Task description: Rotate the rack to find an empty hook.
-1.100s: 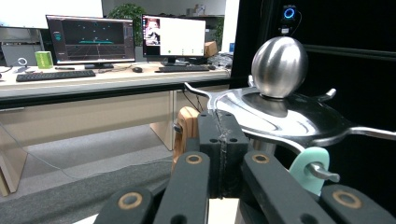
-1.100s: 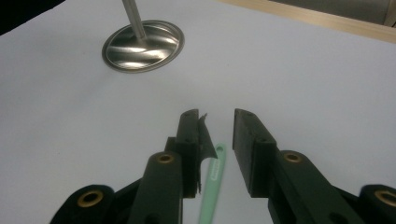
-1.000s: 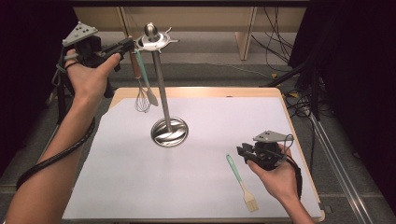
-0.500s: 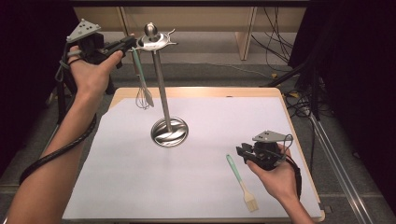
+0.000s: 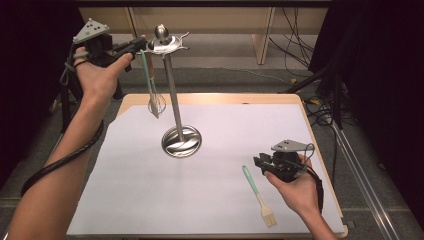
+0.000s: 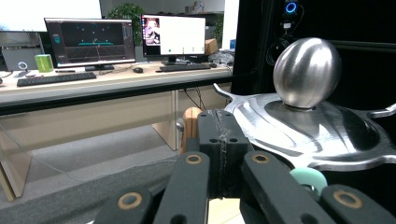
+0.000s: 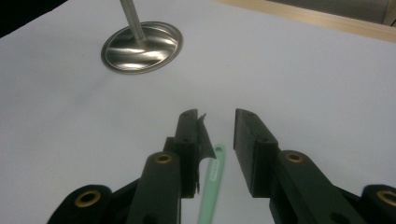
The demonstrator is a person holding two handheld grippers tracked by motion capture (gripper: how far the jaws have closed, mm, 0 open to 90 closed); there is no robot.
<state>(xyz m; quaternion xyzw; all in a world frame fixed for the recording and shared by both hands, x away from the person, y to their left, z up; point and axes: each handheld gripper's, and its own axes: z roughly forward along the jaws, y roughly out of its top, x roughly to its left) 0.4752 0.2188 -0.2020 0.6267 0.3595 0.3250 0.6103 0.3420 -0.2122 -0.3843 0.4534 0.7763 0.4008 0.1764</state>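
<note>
- Hanging utensils on the stand (image 5: 171, 85): my left tongs (image 5: 134, 48) are clamped shut on the top of the whisk (image 5: 152, 90), held against a hook at the stand's crown, not yet released.
- Right tongs (image 5: 260, 163) have just been opening, nothing gripped; the pastry brush (image 5: 258, 196) lies on the bench (image 5: 150, 200) beneath them, still to hang.
- No legible writing on either utensil.

Surface (image 5: 210, 200): sheet-covered, with a stand (image 5: 172, 90) upright at centre, its base (image 5: 181, 141) on the sheet. Whisk (image 5: 156, 102): hangs at the stand's left from the top plate (image 5: 167, 45), above the far-left part of the surface. Left hand-held gripper (image 5: 131, 48): far left, raised, at the top plate's left edge. Brush (image 5: 259, 196): flat on the sheet, near right. Right hand-held gripper (image 5: 260, 163): just right of the brush, low over the sheet.
</note>
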